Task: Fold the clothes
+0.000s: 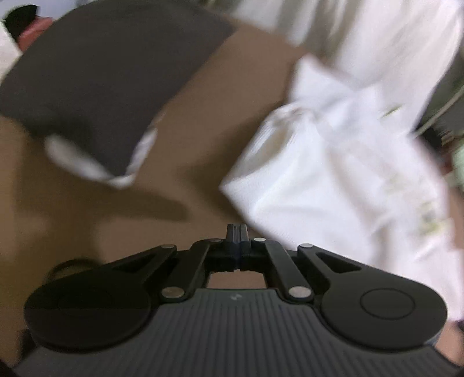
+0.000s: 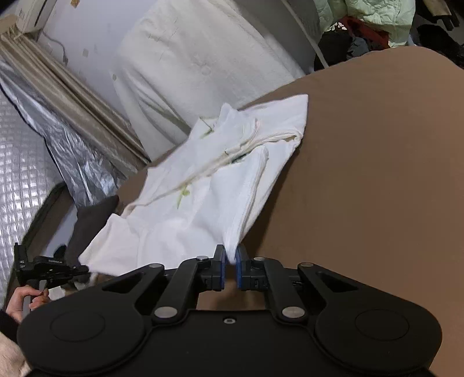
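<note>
A white garment with a faint green print lies partly folded and bunched on the brown bed sheet. My right gripper is shut on its near folded edge, lifting the cloth. In the blurred left wrist view the same white garment fills the right side. My left gripper is shut with nothing between its fingers, hovering over the brown sheet just left of the garment. The left gripper also shows at the far left of the right wrist view, held by a hand.
A dark grey folded garment on a white piece lies at the upper left of the bed. A white pillow or duvet leans against the wall. Curtains and silver insulation stand left. A clothes pile sits at the far right.
</note>
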The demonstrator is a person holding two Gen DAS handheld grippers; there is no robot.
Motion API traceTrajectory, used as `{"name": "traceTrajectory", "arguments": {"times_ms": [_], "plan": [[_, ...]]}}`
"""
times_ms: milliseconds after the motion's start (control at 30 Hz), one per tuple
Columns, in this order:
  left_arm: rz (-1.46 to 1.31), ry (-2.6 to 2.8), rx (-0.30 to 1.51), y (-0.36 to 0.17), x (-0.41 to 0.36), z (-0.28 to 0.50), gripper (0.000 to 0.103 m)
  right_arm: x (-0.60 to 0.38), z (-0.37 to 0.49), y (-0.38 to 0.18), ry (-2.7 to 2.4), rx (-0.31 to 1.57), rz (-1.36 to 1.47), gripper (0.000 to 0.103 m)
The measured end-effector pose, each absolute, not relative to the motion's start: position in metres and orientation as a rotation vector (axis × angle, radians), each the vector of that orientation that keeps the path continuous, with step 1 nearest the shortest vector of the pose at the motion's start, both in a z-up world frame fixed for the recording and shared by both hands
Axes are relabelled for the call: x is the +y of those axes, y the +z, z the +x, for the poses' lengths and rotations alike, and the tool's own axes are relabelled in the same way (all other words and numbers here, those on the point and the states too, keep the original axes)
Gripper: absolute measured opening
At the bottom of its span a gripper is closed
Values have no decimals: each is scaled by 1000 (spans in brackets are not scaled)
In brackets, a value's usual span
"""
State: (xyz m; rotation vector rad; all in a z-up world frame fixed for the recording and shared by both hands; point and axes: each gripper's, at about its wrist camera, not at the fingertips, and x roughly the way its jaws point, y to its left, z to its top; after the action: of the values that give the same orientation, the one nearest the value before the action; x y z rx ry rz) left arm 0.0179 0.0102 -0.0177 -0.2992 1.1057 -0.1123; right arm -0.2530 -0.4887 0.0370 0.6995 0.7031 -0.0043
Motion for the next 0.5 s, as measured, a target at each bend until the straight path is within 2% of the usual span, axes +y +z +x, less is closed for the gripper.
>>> {"name": "traceTrajectory", "arguments": {"times_ms": [100,200,267,300,333,400,467,500], "plan": [[-308,-64,1144,-30,21,23,2,-489,-237,21,-135,804,653,8],[-281,-116,1029,-11,10,24,3,-487,-232,25,-164,784,636,12],[-264,-150,952,2,3,25,11,-490,-234,32,-118,727,685,14],[-218,-166,915,5,-6,26,22,-490,-233,36,-99,697,686,17],[-172,-181,878,8,-16,27,37,-488,-231,40,-82,670,667,20],[-110,-222,841,8,-34,33,55,-484,-214,45,-46,644,606,25],[-75,-275,843,1,-49,41,58,-482,-190,48,3,643,533,28],[-58,-302,843,-3,-57,45,59,-480,-179,49,31,651,492,34]]}}
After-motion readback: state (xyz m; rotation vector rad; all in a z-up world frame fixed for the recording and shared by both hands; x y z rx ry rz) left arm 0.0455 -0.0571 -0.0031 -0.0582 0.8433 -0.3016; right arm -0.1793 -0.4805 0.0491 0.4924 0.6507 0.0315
